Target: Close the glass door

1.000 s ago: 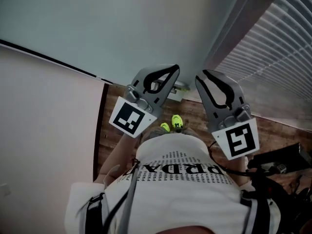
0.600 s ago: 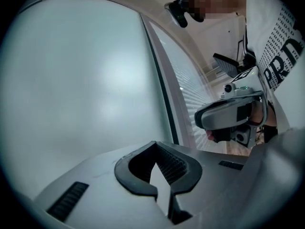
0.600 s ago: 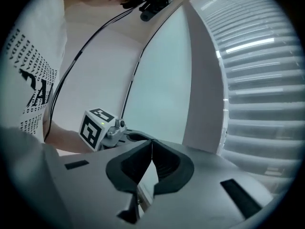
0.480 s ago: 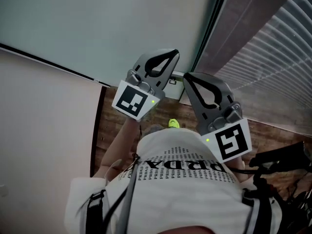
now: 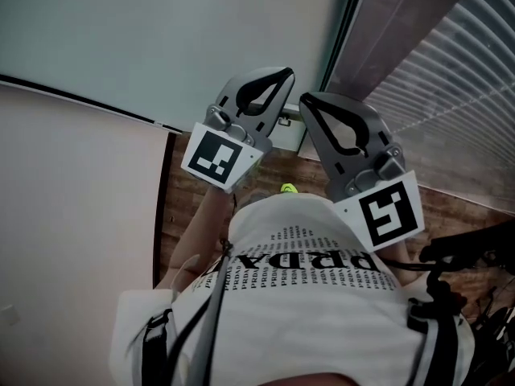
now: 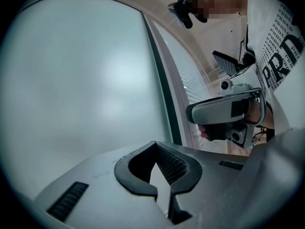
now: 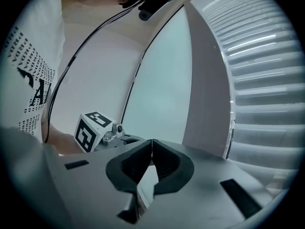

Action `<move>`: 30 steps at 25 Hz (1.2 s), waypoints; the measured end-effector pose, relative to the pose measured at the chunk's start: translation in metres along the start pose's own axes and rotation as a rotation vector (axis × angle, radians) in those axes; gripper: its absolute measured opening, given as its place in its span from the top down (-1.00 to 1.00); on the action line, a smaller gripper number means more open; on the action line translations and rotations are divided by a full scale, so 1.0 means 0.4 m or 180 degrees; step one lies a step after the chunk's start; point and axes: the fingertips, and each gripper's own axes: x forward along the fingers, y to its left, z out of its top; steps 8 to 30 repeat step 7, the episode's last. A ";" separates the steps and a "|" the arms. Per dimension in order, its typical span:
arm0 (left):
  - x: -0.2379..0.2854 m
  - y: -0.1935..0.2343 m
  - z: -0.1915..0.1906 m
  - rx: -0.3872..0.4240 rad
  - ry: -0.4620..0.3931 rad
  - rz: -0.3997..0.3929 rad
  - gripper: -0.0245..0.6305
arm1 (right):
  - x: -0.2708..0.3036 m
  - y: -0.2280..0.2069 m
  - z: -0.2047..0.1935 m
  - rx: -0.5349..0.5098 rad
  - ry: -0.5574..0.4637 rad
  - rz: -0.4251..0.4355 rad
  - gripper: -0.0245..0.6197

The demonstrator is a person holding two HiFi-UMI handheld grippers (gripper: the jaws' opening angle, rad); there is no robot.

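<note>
Left hand-held gripper [image 6: 155, 144] and right hand-held gripper [image 7: 151, 141]: jaws together, empty, facing glass door [image 5: 161, 30] (floor [image 5: 170, 215]: head view only).

A dim room with a wood floor

You look down on a pale bare wall [image 5: 72, 240] from 7 to 9 o'clock. A strip of dark brown wood floor [image 5: 172, 215] runs just beside it, nearer the middle. White blinds [image 5: 459, 79] with many thin slats hang at 2 o'clock. A flat grey post [image 5: 394, 22] stands beside them at 1 o'clock. The light is soft.
</note>
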 end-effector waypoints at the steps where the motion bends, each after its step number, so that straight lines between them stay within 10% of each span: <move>1: -0.004 -0.004 0.000 -0.0011 -0.0004 0.0014 0.93 | -0.001 0.005 -0.003 0.0004 -0.0009 0.0012 0.92; 30: -0.009 -0.030 0.001 -0.0036 0.0012 0.0012 0.93 | -0.005 0.013 -0.016 0.0025 -0.0030 0.0072 0.92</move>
